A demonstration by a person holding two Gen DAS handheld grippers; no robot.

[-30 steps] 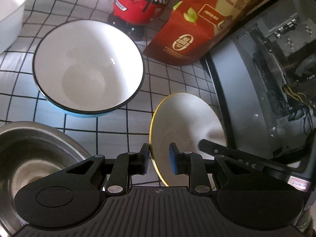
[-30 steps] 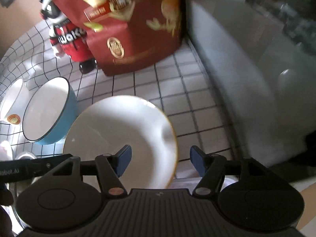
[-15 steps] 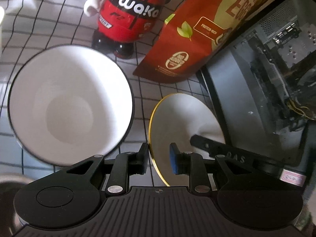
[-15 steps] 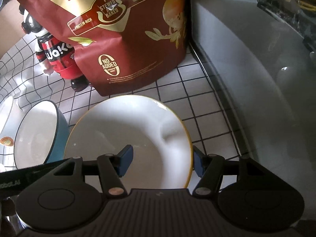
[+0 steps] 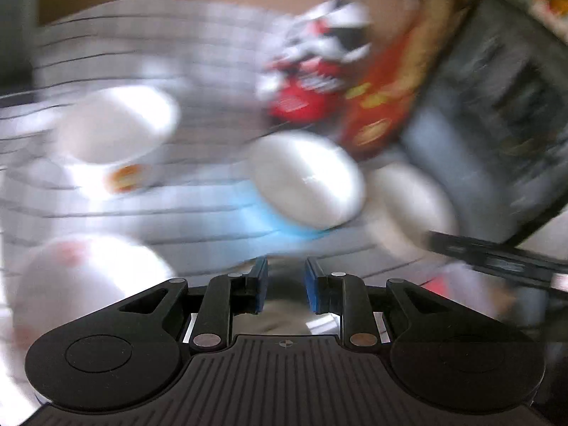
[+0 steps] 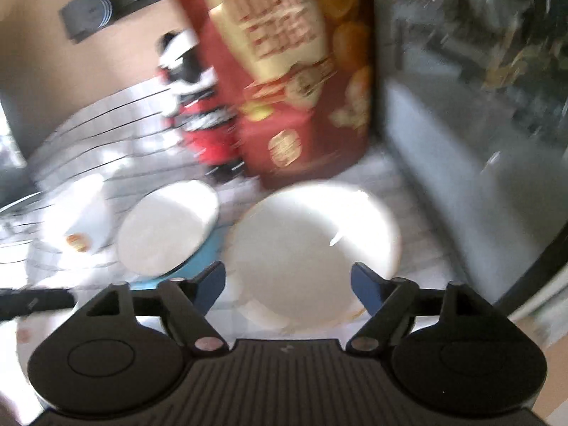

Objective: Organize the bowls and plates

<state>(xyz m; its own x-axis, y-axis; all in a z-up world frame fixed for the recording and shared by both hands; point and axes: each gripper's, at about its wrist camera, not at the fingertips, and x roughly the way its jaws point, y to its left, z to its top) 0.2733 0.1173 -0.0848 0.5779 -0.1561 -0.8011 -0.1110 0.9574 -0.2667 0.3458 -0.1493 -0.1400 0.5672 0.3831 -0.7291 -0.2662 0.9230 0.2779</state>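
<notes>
Both views are motion-blurred. The white gold-rimmed plate (image 6: 314,248) lies flat on the checked cloth, just ahead of my right gripper (image 6: 287,282), whose jaws are wide open and empty. It also shows in the left wrist view (image 5: 411,202) at right. The blue bowl with a white inside (image 5: 305,188) sits centre, left of the plate (image 6: 167,230). My left gripper (image 5: 284,284) is pulled back, with a narrow gap between its pads and nothing in it. A white bowl (image 5: 117,131) and another white dish (image 5: 81,277) lie at left.
A red toy figure (image 5: 312,81) and a red snack bag (image 6: 294,81) stand behind the bowls. A grey computer case (image 5: 497,124) fills the right side. The other gripper's black arm (image 5: 497,259) crosses at right.
My left gripper let go of the plate's rim and pulled back and up fast. My right gripper opened wider and backed off from the plate, which now lies flat.
</notes>
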